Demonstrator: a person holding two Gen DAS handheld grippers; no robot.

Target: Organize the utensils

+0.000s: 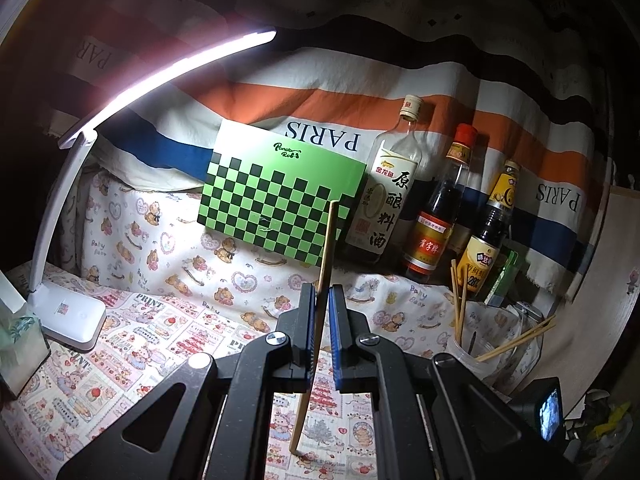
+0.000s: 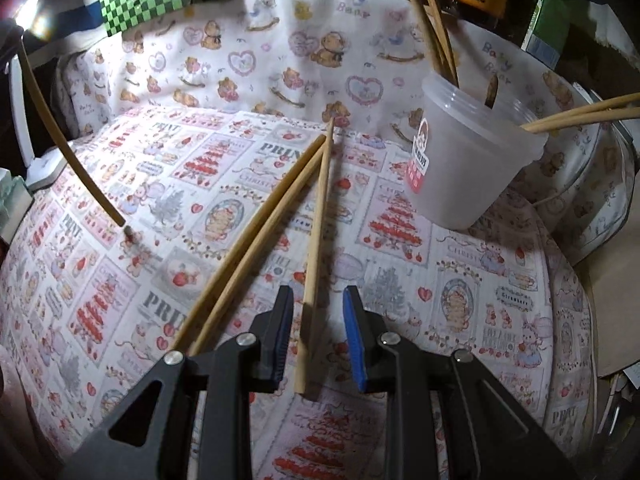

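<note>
Chopstick (image 2: 316,240) flat on printed cloth (image 2: 460,280) betw right claw (image 2: 318,300) pads, untouched, jaws part open, long axis running away twd tub (image 2: 472,160), left claw (image 1: 322,300) clamped on near-upright chopstick (image 1: 326,248), tip down.

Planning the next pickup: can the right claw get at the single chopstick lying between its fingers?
Probably yes. The right claw is open and straddles the chopstick on the cloth; nothing lies over it, and the two crossed chopsticks lie to its left.
</note>
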